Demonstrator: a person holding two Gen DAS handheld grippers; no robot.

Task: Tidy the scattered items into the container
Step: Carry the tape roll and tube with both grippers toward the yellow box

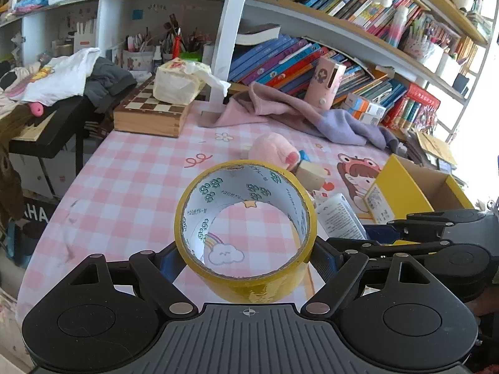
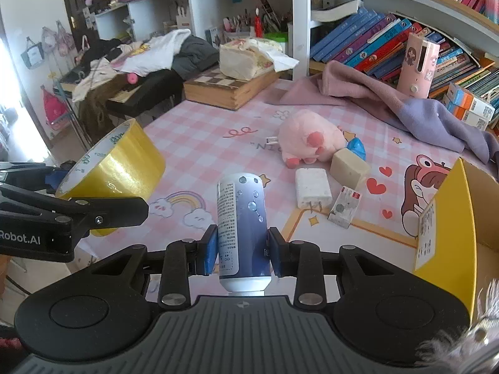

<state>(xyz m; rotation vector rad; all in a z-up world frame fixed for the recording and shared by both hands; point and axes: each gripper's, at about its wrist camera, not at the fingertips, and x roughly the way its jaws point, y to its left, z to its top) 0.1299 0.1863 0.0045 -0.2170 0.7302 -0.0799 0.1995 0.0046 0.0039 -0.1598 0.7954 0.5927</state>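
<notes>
A: L side?
B: Left gripper (image 1: 246, 254) has its jaws set wide, clamped on the yellow tape roll (image 1: 246, 227) from both sides. Roll's held up off the bench (image 1: 131, 187), hole facing the cam.
A: R side?
B: Right gripper (image 2: 241, 251) is fairly narrow, blue pads (image 2: 209, 254) pressing a blue-and-white tube (image 2: 241, 227), cap end toward the cam, other end pointing fwd over the checked cloth.
A: Container?
B: Yellow cardboard box (image 2: 452, 218), open top, at the bench's right edge, right of the tube.
A: What's left out?
B: Pink plush pig (image 2: 307, 141) mid-bench. Beige block (image 2: 349, 165) touching its front, small blue thing (image 2: 357, 148) just behind that block. White charger plug (image 2: 313, 187) in front of the pig, small white carton (image 2: 344, 207) beside the plug, betw. it and the box. Pink-purple cloth (image 2: 405, 106) lies at the back by the books.
</notes>
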